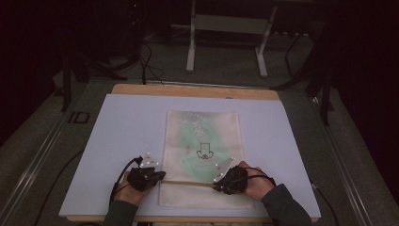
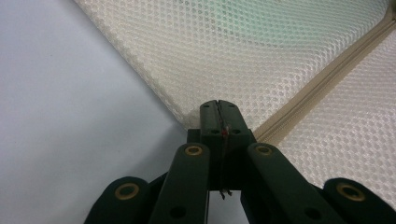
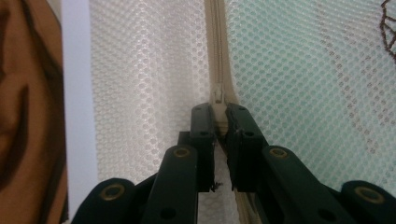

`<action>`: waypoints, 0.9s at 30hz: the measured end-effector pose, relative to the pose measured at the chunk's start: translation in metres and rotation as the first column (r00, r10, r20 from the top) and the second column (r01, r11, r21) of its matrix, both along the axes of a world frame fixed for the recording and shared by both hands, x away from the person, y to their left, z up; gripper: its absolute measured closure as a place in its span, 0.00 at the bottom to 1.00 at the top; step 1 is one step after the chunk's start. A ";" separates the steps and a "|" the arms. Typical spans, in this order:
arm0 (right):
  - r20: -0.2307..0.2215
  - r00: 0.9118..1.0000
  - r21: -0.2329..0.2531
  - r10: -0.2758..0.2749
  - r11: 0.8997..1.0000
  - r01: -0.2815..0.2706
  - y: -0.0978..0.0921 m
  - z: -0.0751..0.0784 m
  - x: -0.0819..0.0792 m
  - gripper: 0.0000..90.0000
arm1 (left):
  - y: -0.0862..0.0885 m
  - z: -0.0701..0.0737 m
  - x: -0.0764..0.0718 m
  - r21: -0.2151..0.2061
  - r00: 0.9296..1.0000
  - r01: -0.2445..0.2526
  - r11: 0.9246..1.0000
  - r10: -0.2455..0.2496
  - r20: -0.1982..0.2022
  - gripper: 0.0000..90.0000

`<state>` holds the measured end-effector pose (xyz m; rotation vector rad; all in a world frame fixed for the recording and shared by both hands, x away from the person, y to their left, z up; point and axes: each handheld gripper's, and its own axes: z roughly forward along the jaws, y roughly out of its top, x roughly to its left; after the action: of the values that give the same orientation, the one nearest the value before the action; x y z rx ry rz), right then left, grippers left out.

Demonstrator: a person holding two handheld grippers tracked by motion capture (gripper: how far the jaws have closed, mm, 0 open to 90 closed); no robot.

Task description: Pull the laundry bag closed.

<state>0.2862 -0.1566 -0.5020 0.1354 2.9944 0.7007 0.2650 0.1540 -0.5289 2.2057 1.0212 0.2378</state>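
High view: a cream mesh zipper bag [image 1: 203, 155] lies flat on a white sheet [image 1: 127, 141] over the wooden table [image 1: 141, 89], with something green showing through the mesh.
Bag position: middle of the sheet, its zipper [image 1: 188, 182] running across near the person's end.
Left hand-held gripper [image 1: 159, 175]: at the bag's left edge, by the zipper's end.
Left jaws: pressed together on the corner of the mesh [image 2: 201, 60], seen in the left gripper view, right beside the zipper tape [image 2: 322, 84].
Right hand-held gripper [image 1: 217, 186]: on the zipper line, toward the bag's right side.
Right jaws: nearly together, pinching the zipper pull [image 3: 218, 93] in the right gripper view.
Hands: one wraps each gripper, sleeves entering from below.
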 end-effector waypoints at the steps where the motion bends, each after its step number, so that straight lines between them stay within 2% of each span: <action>1: -0.001 1.000 0.003 -0.008 1.000 0.008 -0.002 0.000 -0.001 0.92 | 0.000 0.000 0.000 -0.001 1.000 0.000 1.000 0.000 0.000 1.00; 27: 0.000 0.999 0.015 -0.041 0.999 0.041 -0.023 0.002 -0.001 0.92 | 0.000 0.000 0.000 0.001 1.000 -0.002 1.000 0.002 0.000 1.00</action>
<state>0.2852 -0.1799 -0.5002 0.1966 2.9771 0.7192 0.2650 0.1539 -0.5288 2.2062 1.0229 0.2396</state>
